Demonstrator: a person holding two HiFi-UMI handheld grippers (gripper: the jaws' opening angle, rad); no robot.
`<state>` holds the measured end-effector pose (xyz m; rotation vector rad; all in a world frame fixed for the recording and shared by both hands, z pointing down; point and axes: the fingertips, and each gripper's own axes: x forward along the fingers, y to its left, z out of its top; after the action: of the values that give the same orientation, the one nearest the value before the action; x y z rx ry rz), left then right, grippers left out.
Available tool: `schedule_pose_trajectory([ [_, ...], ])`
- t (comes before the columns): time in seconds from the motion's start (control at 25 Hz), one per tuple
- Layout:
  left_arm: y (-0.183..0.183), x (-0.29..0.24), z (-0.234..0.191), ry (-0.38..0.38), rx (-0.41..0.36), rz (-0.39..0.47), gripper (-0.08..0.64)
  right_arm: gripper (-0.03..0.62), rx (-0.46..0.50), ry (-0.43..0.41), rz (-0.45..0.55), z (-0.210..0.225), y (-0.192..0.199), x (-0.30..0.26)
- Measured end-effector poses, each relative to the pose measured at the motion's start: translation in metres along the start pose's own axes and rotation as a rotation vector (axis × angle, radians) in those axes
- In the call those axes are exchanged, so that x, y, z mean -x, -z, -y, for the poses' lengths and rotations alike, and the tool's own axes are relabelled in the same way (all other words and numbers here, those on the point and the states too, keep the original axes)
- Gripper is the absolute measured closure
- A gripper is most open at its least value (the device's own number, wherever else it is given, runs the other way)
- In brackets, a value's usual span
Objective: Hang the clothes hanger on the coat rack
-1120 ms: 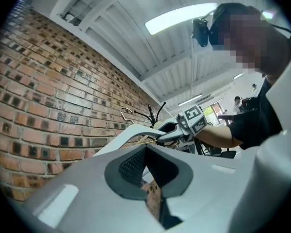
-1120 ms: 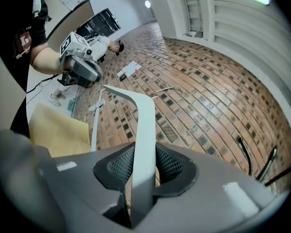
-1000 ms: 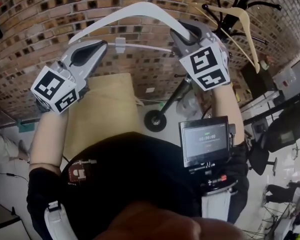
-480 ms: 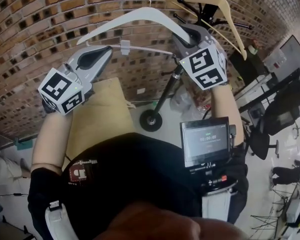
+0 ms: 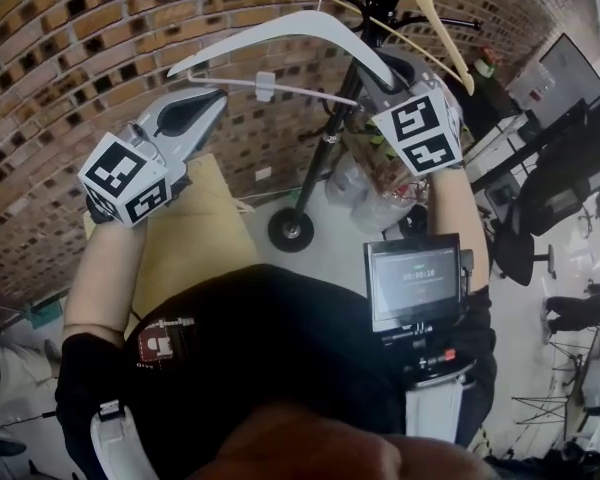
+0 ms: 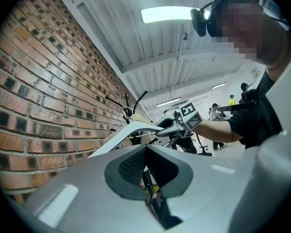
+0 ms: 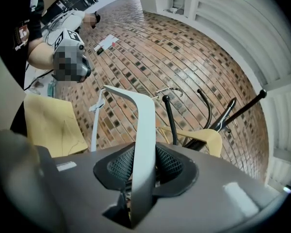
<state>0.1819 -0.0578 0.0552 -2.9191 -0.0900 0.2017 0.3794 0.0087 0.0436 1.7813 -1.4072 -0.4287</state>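
While the right gripper [image 5: 380,70] pinches one arm of the white hanger [image 7: 144,144], with its pads pressed on the flat plastic from both sides, the hanger is up in the air just on the person's side of the coat rack [image 5: 325,133]. The gripped arm is the one nearer the rack. The other arm and the thin lower bar reach away from the rack along the brick wall [image 5: 80,48]. The hanger's wire hook stands close to the rack's upper pegs — whether it touches one cannot be told.

The left gripper [image 6: 145,154] is farther from the rack, beside the hanger's free end. Its fingers are pressed together and no part of the hanger is between them. A wooden hanger [image 7: 209,139] hangs on the rack's pegs, on the far side from the white one. A tan board [image 5: 195,228] lies near the rack's round base, toward the left gripper's side.
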Motion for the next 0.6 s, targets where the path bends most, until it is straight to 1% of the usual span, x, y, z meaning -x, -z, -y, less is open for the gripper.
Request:
schedule_pose_trajectory([
  [0.16, 0.007, -0.018, 0.007, 0.038, 0.021, 0.003, 0.565, 0.465, -0.004, 0.009, -0.016, 0.004, 0.014, 0.003],
  [0.32, 0.012, -0.029, 0.012, 0.060, 0.032, 0.005, 0.565, 0.465, 0.003, -0.003, -0.009, 0.003, 0.010, 0.001],
  [0.6, 0.016, -0.030, 0.011, 0.052, 0.035, 0.003, 0.565, 0.465, 0.007, -0.020, -0.017, 0.000, 0.009, -0.011],
])
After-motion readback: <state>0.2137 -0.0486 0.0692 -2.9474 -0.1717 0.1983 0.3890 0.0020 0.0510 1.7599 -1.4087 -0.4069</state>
